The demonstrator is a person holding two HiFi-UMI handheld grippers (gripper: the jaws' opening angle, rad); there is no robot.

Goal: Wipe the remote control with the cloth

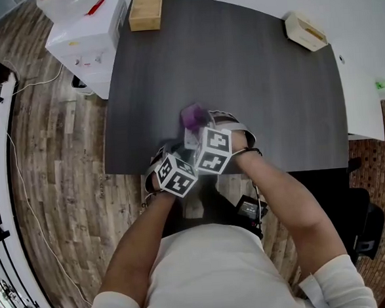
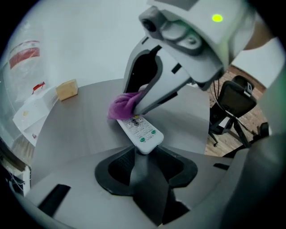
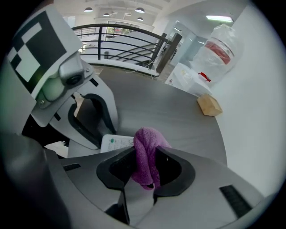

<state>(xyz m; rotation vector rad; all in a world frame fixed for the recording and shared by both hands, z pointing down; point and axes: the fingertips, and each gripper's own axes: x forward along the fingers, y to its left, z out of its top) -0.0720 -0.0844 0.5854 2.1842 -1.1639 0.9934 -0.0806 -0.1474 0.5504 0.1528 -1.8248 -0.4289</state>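
A white remote control (image 2: 140,132) with green buttons sticks out from my left gripper (image 2: 144,153), which is shut on its near end, just above the dark grey table (image 1: 254,93). My right gripper (image 3: 145,164) is shut on a bunched purple cloth (image 3: 145,154). The cloth (image 2: 123,106) presses on the remote's far end. In the head view both grippers sit close together near the table's front edge, with the cloth (image 1: 192,116) showing beyond their marker cubes. Most of the remote is hidden there.
A wooden block (image 1: 146,8) lies at the table's far left edge and a small wooden box (image 1: 305,30) at the far right. A white water dispenser (image 1: 85,36) stands left of the table. A white desk (image 1: 363,98) adjoins on the right, with a black chair (image 2: 234,100) nearby.
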